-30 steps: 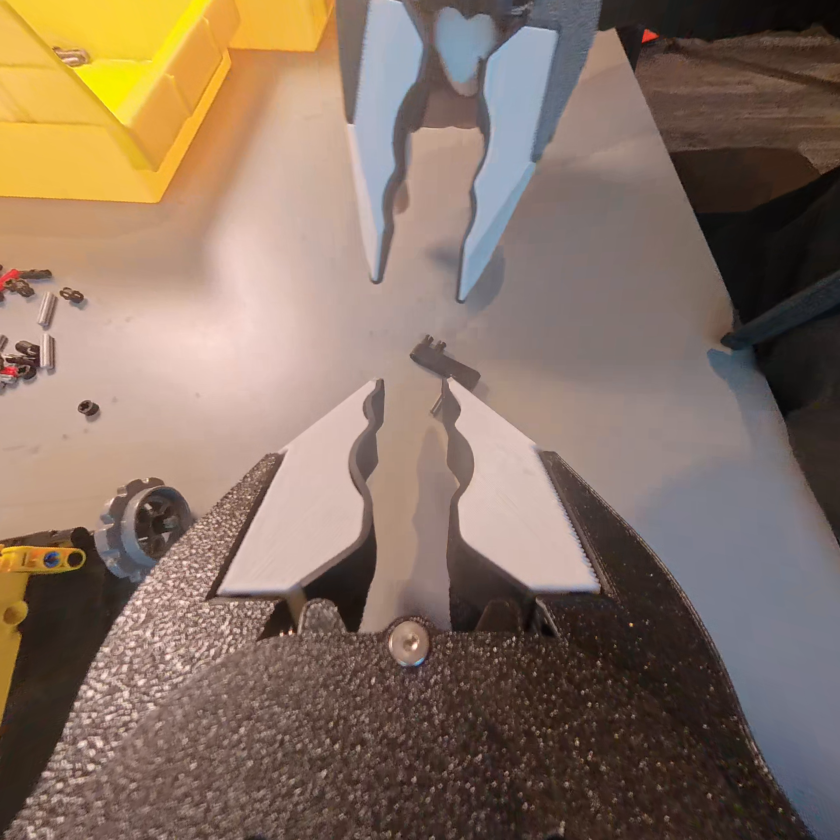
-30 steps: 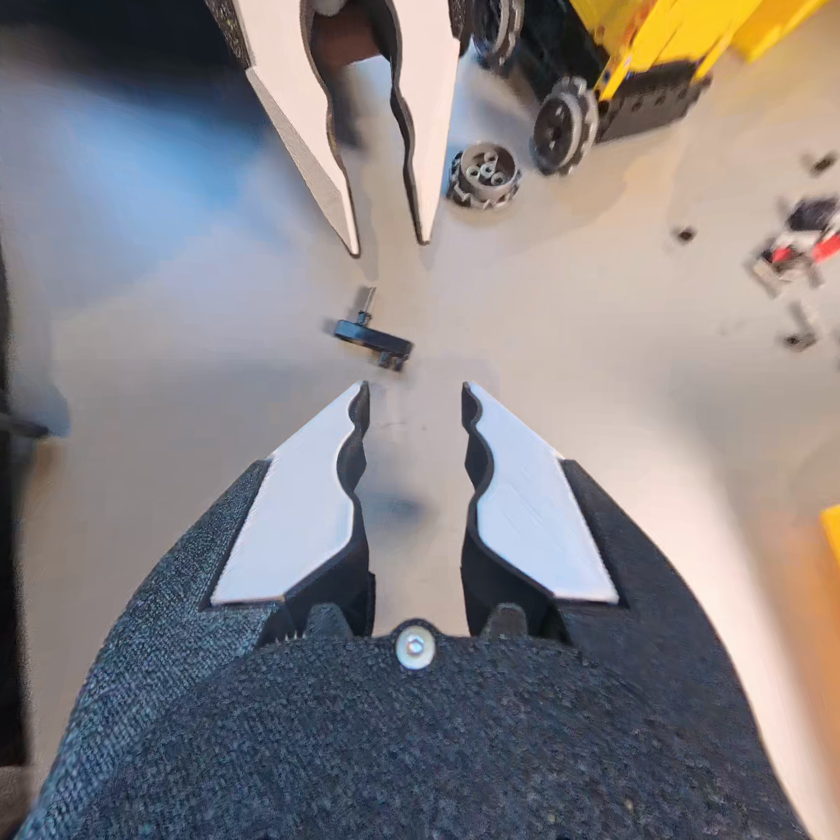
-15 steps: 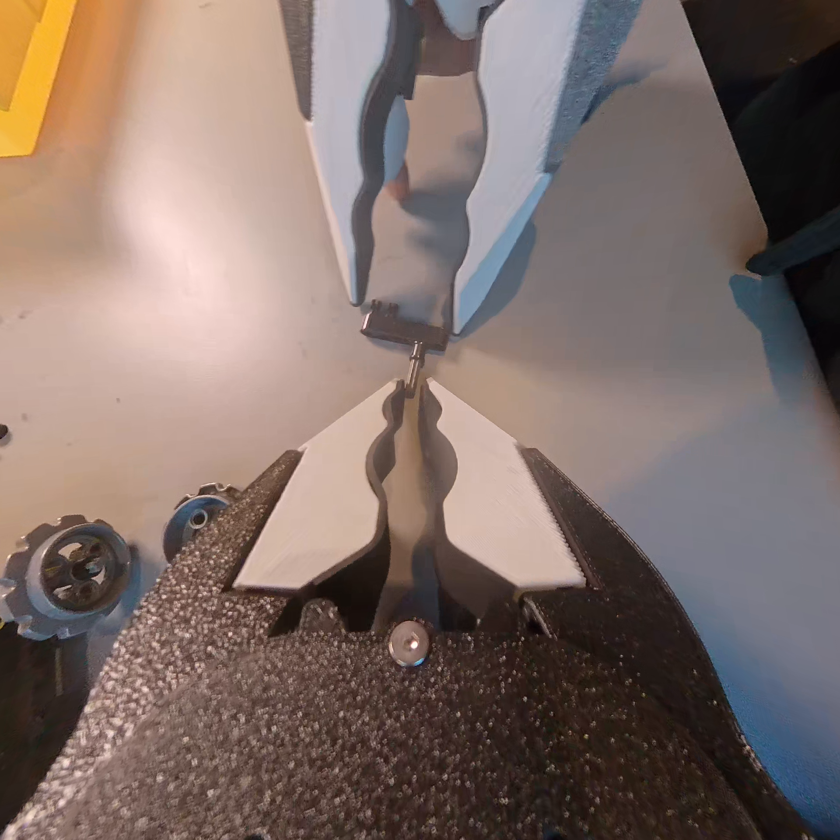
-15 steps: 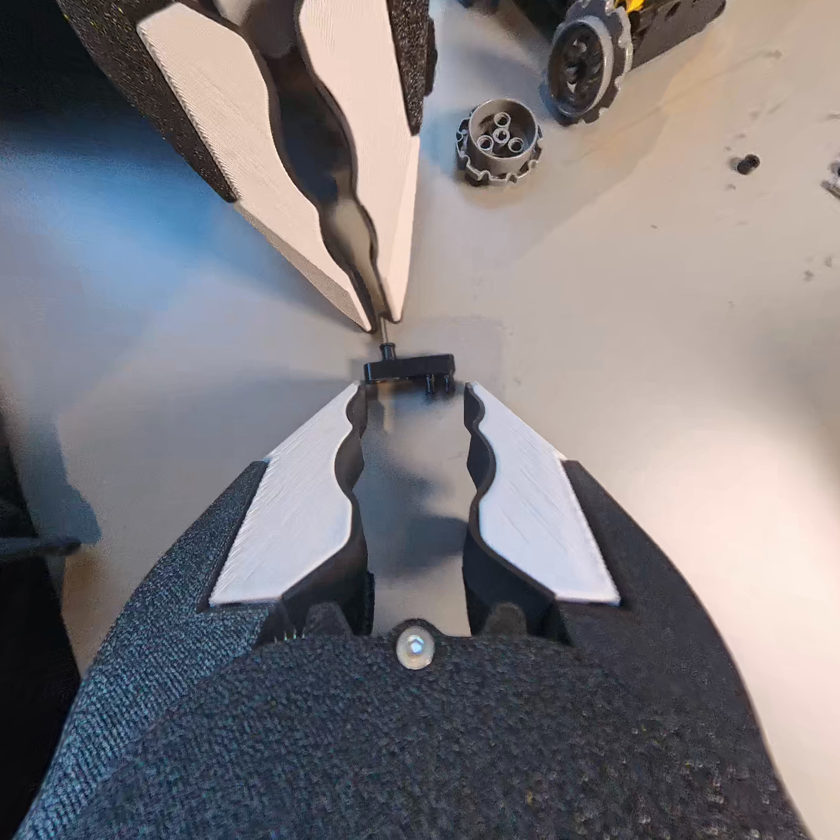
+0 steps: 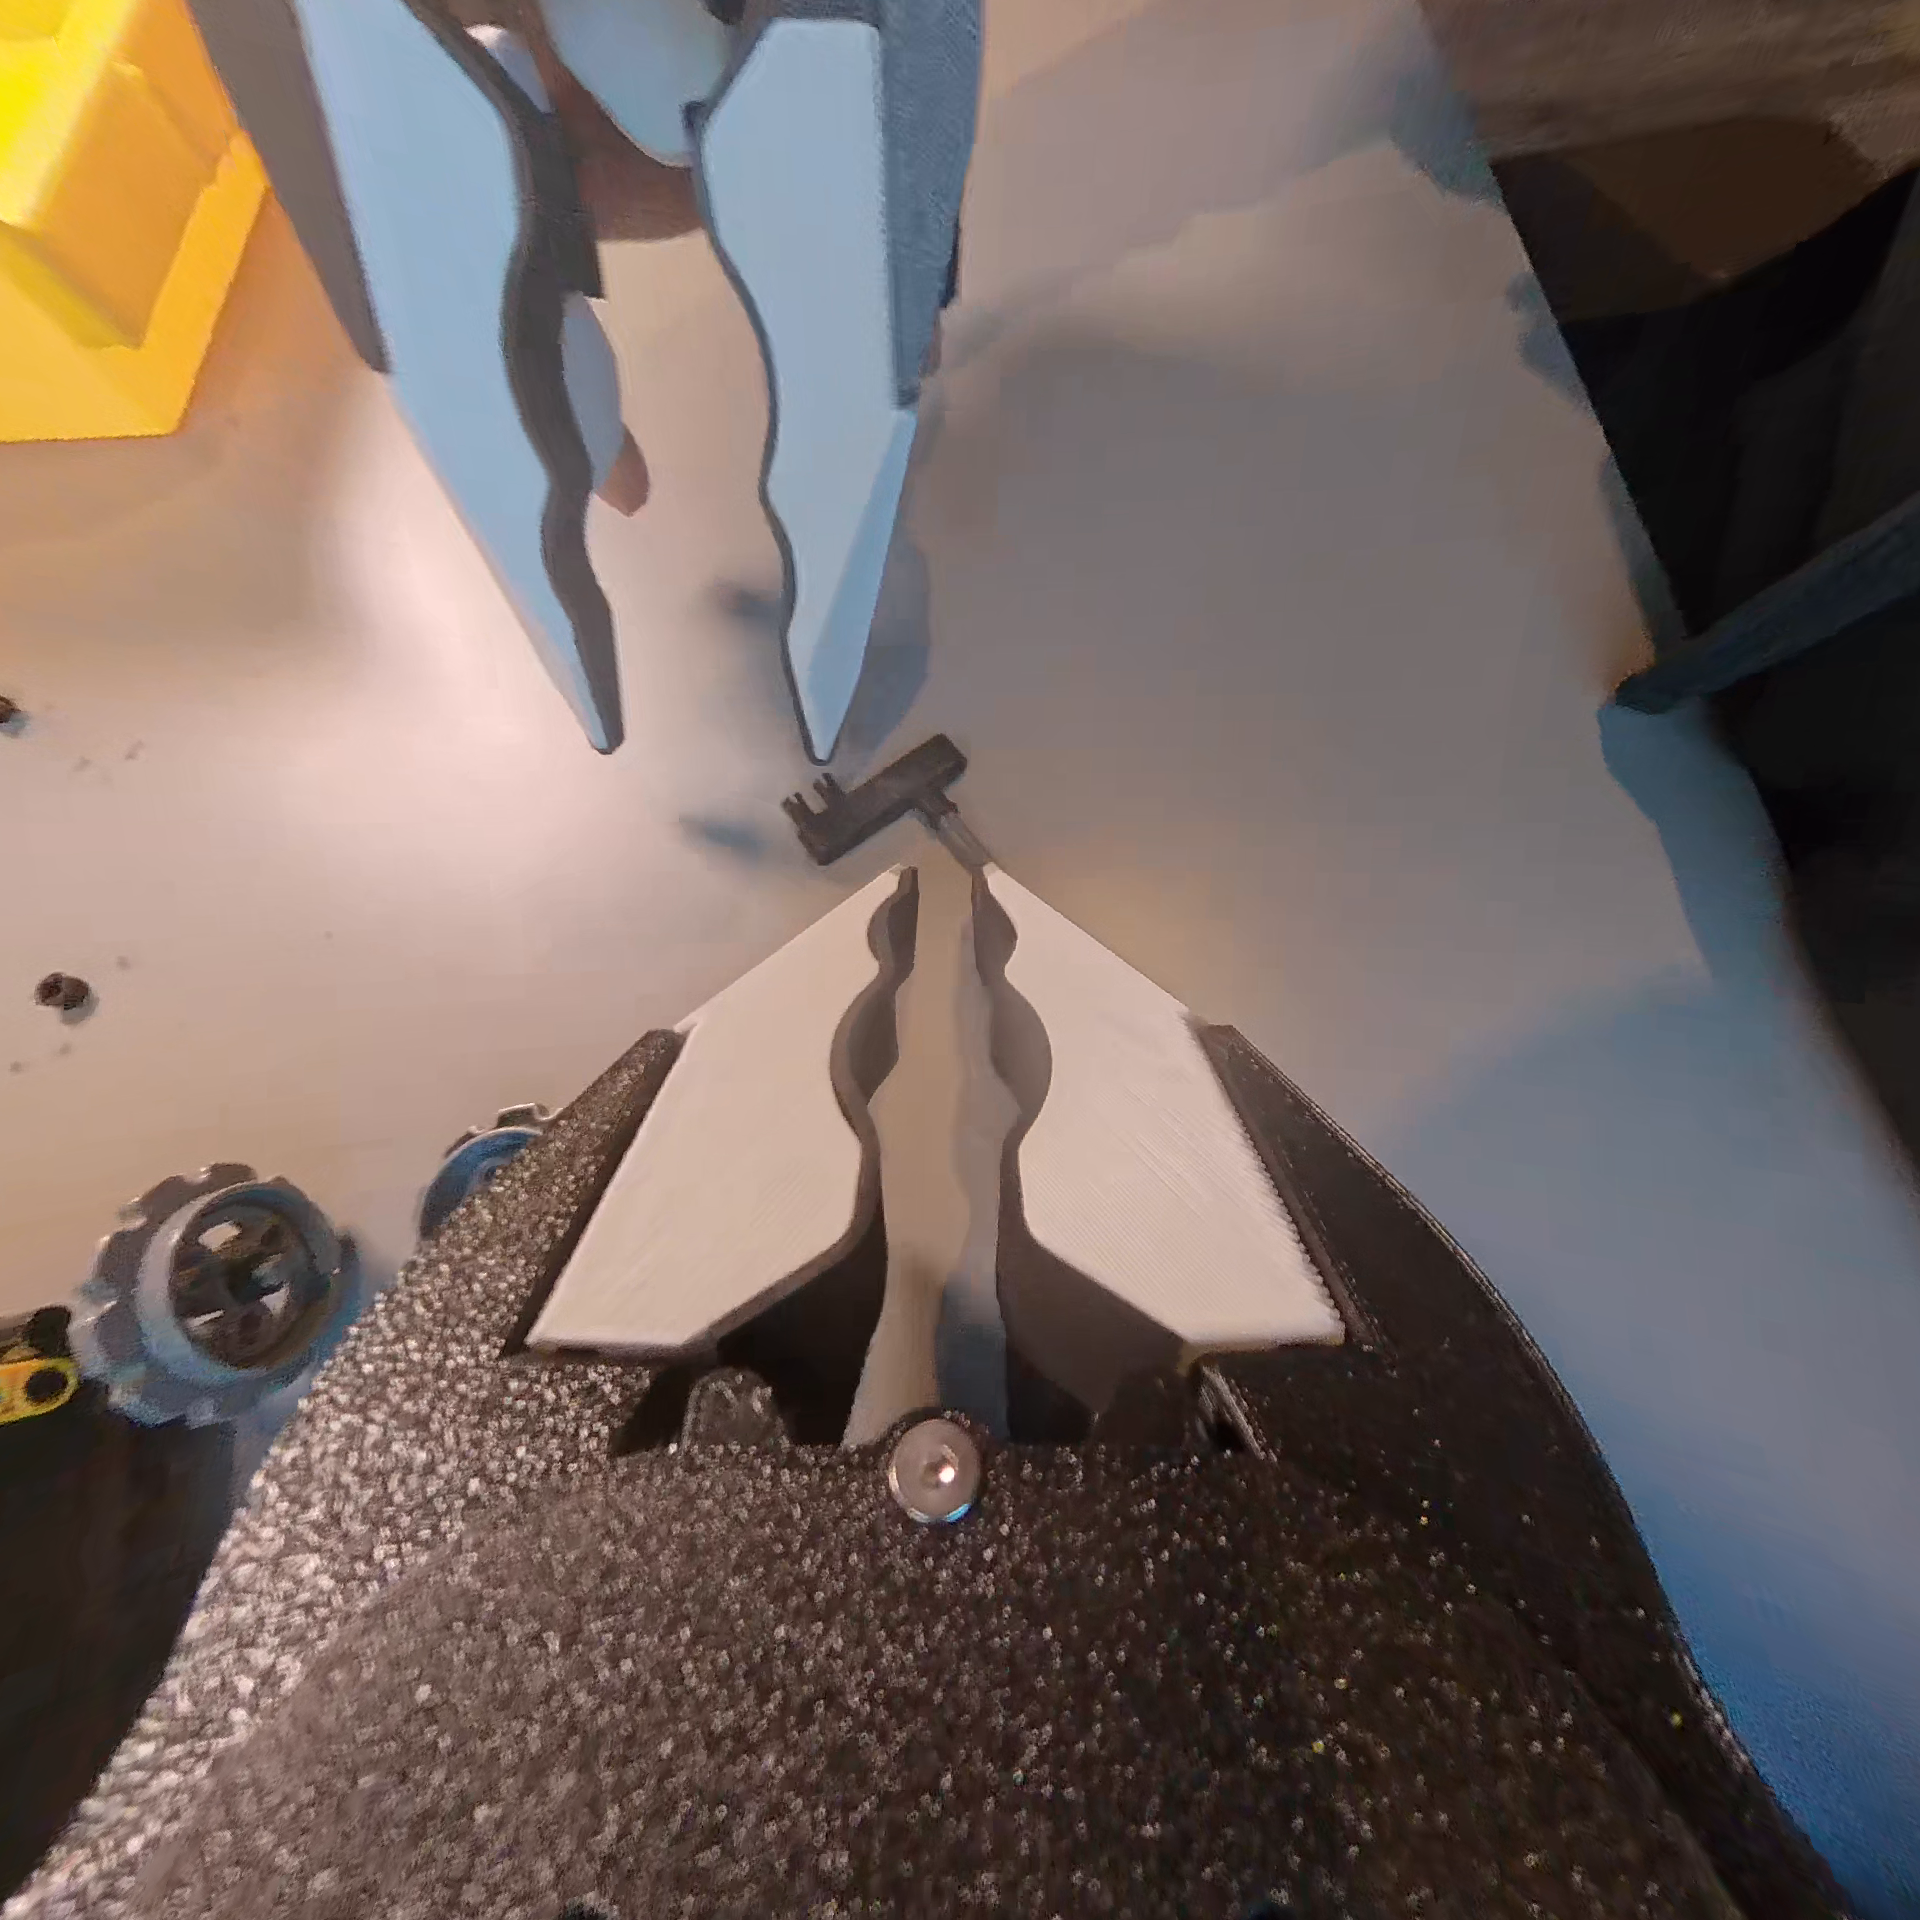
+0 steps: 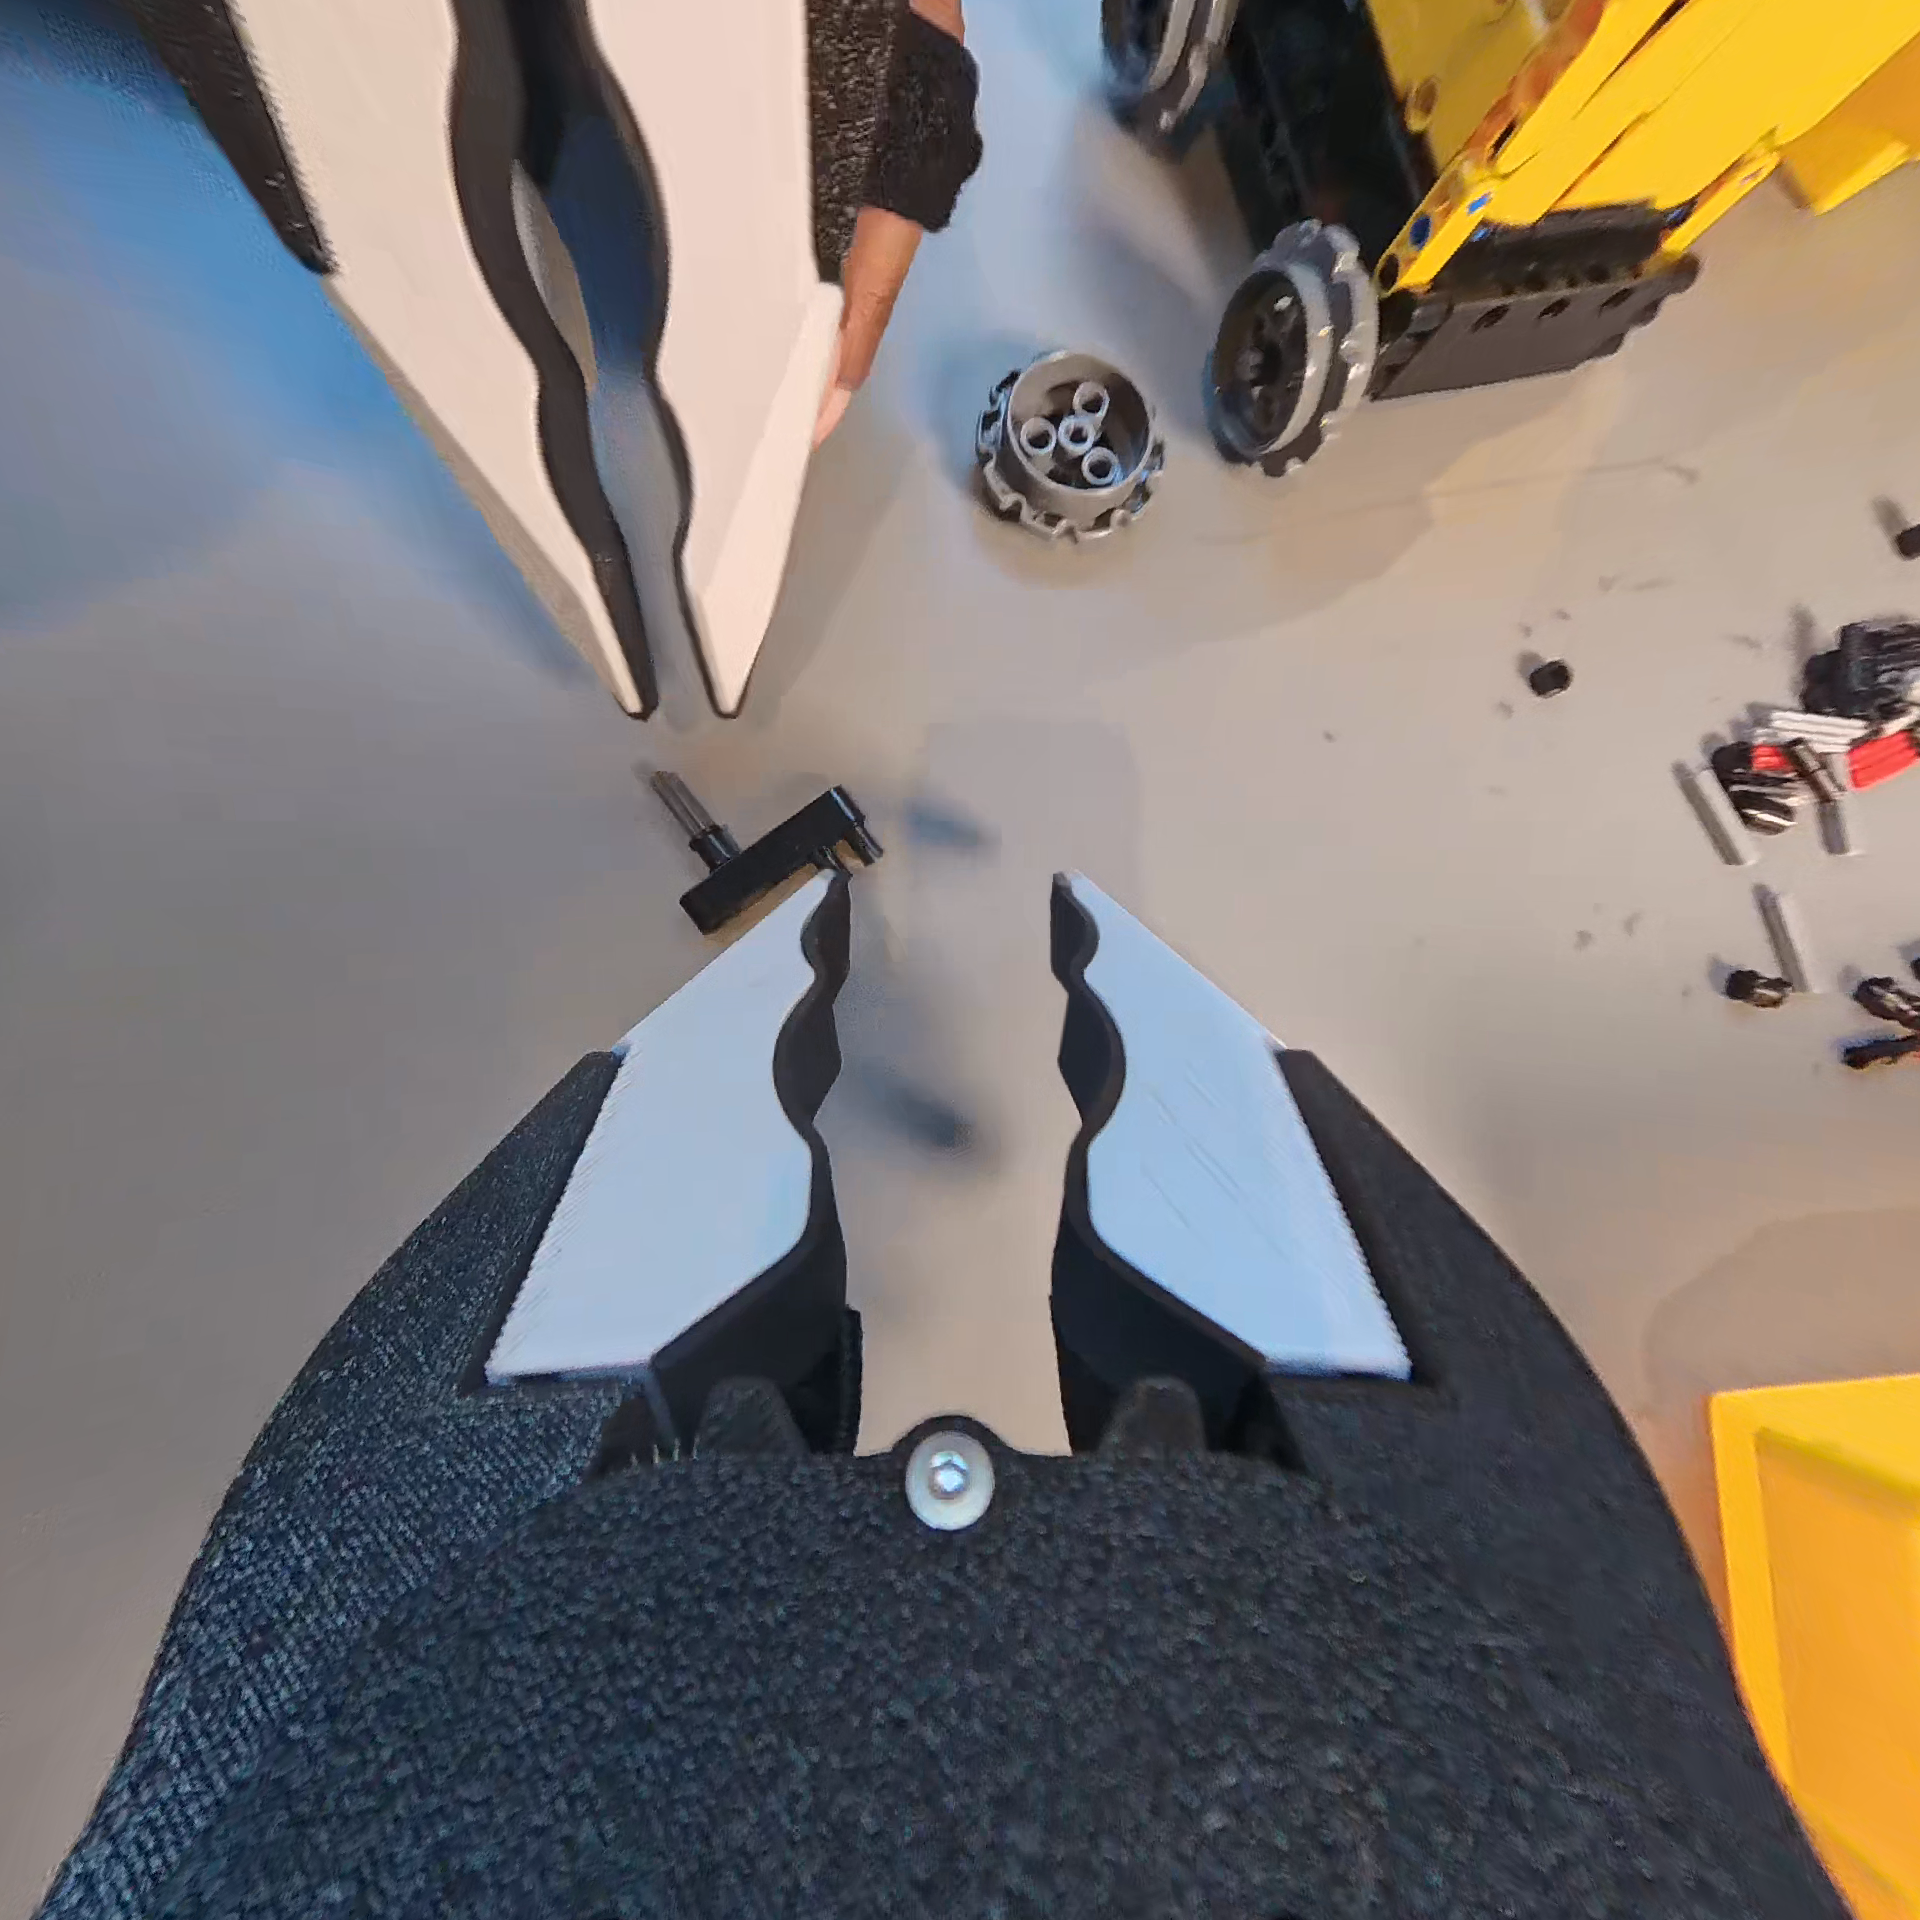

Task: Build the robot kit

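Observation:
A small black beam piece (image 6: 774, 862) with a grey axle pin (image 6: 686, 805) lies on the pale table between the two grippers. My right gripper (image 6: 948, 883) is open and empty; its left fingertip (image 6: 821, 914) is at the beam's near edge. My left gripper (image 5: 945, 878) has its jaws parted by a narrow gap with nothing between them. The axle pin (image 5: 956, 831) ends just beyond its right fingertip, and the beam (image 5: 878, 795) lies just past it. Each gripper shows across from the other, the left (image 6: 683, 712) and the right (image 5: 717, 748).
A loose grey toothed wheel (image 6: 1070, 447) and a yellow and black model vehicle (image 6: 1507, 239) stand behind the left gripper. Small pins and connectors (image 6: 1818, 758) are scattered at the right. Yellow bins (image 6: 1829, 1621) (image 5: 94, 260) sit at the sides. The table edge (image 5: 1662, 831) runs along the left view's right. Both grippers' tips are roughly 9 centimeters from the loose grey toothed wheel (image 6: 1070, 447).
Half a second ago my left gripper pinched the axle pin with the right fingertips astride the beam. Now the left jaws have parted slightly, and the piece has turned and lies free.

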